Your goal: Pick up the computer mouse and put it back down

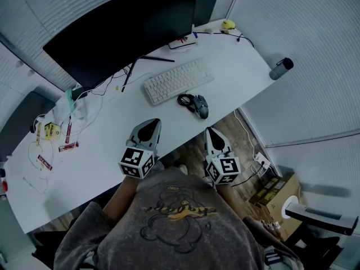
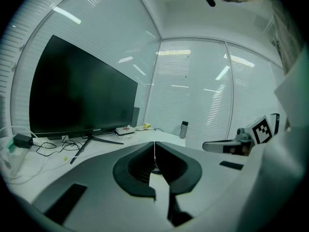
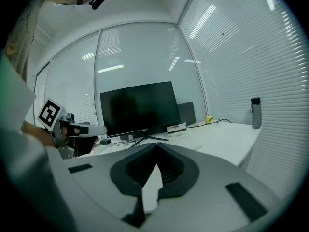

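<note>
Head view: the computer mouse lies on the white table, just right of the keyboard, its cable coiled beside it. Nearer the person, well short of the mouse, the left gripper and right gripper are both clenched, empty.

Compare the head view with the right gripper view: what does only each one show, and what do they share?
Only the head view: the mouse, the floor and the person's shirt.
Only the right gripper view: the ceiling, and a look straight along the jaws of the right gripper, shut with nothing between them.
Both: the monitor, the bottle, the desk and the left gripper.
</note>
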{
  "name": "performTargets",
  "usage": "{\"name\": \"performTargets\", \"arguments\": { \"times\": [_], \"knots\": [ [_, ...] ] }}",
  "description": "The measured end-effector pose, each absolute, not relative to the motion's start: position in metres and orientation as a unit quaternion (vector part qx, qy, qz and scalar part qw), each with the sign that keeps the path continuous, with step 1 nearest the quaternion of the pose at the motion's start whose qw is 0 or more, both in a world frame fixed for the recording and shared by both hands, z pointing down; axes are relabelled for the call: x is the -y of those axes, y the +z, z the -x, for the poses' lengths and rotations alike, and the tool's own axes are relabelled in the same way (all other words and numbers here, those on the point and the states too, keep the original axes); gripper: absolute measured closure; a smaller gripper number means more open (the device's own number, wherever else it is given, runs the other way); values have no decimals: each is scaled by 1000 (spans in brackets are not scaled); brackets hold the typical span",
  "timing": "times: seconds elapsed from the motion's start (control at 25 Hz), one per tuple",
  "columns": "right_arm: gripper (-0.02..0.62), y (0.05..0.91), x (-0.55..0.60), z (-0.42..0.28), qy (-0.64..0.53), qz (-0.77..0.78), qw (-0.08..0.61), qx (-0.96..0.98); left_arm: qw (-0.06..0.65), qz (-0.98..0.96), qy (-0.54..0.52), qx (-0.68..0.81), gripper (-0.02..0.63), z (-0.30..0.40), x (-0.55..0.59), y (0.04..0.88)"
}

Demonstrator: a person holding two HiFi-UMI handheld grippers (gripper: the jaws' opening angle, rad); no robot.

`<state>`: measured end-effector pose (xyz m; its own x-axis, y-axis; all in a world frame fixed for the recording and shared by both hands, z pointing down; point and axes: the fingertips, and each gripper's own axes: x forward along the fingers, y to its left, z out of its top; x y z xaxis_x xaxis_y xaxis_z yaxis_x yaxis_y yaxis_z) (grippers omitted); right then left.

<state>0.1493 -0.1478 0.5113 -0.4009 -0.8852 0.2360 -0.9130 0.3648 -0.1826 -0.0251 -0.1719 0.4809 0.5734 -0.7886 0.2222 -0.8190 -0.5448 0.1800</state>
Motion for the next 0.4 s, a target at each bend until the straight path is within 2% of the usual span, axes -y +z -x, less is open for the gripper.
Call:
{"name": "performTargets", "arguments": {
  "times": [0.4],
  "knots": [
    [591, 509, 150, -146, 137, -550, 43, 823, 137, -873, 47, 465, 586, 31, 169, 481]
  ]
}}
